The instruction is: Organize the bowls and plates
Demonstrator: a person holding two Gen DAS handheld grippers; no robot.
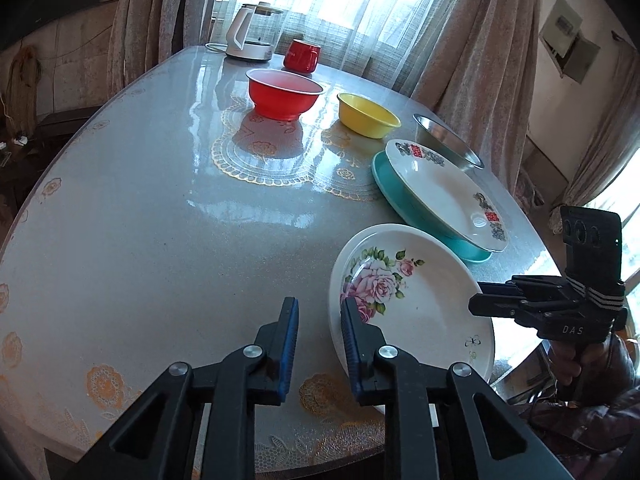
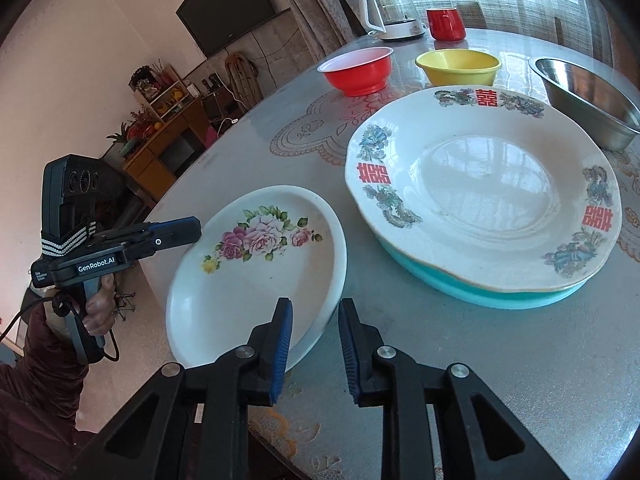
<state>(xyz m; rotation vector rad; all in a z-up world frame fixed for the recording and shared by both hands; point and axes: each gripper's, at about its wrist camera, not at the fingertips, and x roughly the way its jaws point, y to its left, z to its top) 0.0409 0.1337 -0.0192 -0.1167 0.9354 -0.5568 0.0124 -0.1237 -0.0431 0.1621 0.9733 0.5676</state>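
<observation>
A white rose plate (image 1: 416, 304) (image 2: 256, 276) lies at the table's near edge. My left gripper (image 1: 319, 312) is open, its jaws astride the plate's left rim. My right gripper (image 2: 315, 316) is open, its jaws astride the plate's right rim; it also shows in the left wrist view (image 1: 486, 296). The left gripper shows in the right wrist view (image 2: 192, 230). A larger white plate with red characters (image 1: 444, 188) (image 2: 484, 196) rests on a teal plate (image 1: 390, 188) (image 2: 480, 290). Behind stand a red bowl (image 1: 284, 94) (image 2: 358, 70), a yellow bowl (image 1: 368, 115) (image 2: 458, 66) and a steel bowl (image 1: 448, 142) (image 2: 588, 100).
A white kettle (image 1: 250, 36) (image 2: 392, 12) and a red mug (image 1: 302, 55) (image 2: 446, 24) stand at the table's far end by the curtained window. The grey table (image 1: 160, 220) has a rounded edge. A shelf unit and TV stand along the wall left of the table (image 2: 168, 140).
</observation>
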